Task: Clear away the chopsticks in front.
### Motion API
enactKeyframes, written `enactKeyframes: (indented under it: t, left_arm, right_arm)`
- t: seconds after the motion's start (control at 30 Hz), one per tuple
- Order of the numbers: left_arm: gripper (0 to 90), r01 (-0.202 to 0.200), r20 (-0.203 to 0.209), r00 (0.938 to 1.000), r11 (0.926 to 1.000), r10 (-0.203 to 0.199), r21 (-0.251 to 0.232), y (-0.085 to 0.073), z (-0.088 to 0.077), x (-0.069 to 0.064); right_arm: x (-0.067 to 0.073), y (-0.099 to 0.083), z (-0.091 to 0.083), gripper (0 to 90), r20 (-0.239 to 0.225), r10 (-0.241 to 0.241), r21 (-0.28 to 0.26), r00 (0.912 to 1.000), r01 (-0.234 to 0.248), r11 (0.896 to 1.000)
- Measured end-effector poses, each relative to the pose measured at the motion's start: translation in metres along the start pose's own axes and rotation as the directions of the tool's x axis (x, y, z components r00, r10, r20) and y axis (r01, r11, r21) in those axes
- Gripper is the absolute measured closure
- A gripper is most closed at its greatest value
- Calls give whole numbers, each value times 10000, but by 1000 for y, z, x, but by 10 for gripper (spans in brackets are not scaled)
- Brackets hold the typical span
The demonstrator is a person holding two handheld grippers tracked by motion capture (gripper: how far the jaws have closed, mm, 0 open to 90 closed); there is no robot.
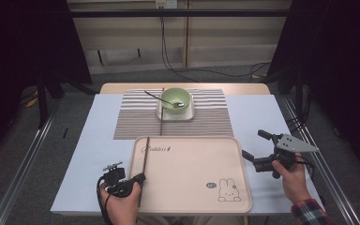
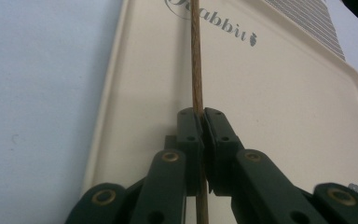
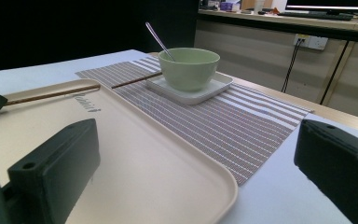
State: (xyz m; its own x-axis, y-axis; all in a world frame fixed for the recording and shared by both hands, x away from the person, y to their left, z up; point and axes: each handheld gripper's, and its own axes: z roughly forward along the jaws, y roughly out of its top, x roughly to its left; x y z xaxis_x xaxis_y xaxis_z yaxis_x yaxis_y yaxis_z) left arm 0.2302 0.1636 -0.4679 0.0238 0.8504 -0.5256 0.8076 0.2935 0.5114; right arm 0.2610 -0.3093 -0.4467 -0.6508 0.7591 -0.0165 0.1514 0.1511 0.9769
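A brown chopstick (image 1: 144,159) runs along the left side of the beige rabbit tray (image 1: 192,173), pointing away from me. My left gripper (image 1: 140,178) is shut on its near part; in the left gripper view the two pads (image 2: 202,119) pinch the stick (image 2: 196,70) over the tray (image 2: 279,107). A second chopstick (image 1: 161,112) lies on the striped placemat (image 1: 131,122), beside a green bowl (image 1: 176,97) holding a spoon (image 1: 161,98). My right gripper (image 1: 254,144) hovers just right of the tray, open with nothing between its jaws (image 3: 196,172).
The bowl (image 3: 189,65) stands on a white square plate (image 1: 176,114) at the back centre of the white table. The placemat (image 3: 242,126) lies between plate and tray (image 3: 135,163). Metal rails run along both table sides, and cables trail across the floor beyond.
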Motion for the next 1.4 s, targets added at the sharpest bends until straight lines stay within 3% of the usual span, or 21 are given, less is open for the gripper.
enactKeyframes:
  t: [0.4, 0.93, 1.23, 1.4]
  left_arm:
    - [850, 50, -24, 10000, 9999, -49, 125, -1, 4, 0]
    - [800, 11, -71, 10000, 10000, -12, -64, 1, 4, -1]
    - [725, -142, 382, 9991, 9989, 158, -441, 15, 1, -5]
    - [667, -234, 436, 9987, 9976, 263, -654, 27, 2, -9]
  right_arm:
    - [0, 0, 0, 0, -6, 0, 1, 10000, 0, 10000]
    - [0, 0, -1, 0, 12, 57, -14, 10000, -57, 10000]
    - [0, 0, -1, 0, 23, 67, -19, 10000, -67, 10000]
    - [0, 0, -1, 0, -14, 5, -12, 10000, -5, 10000]
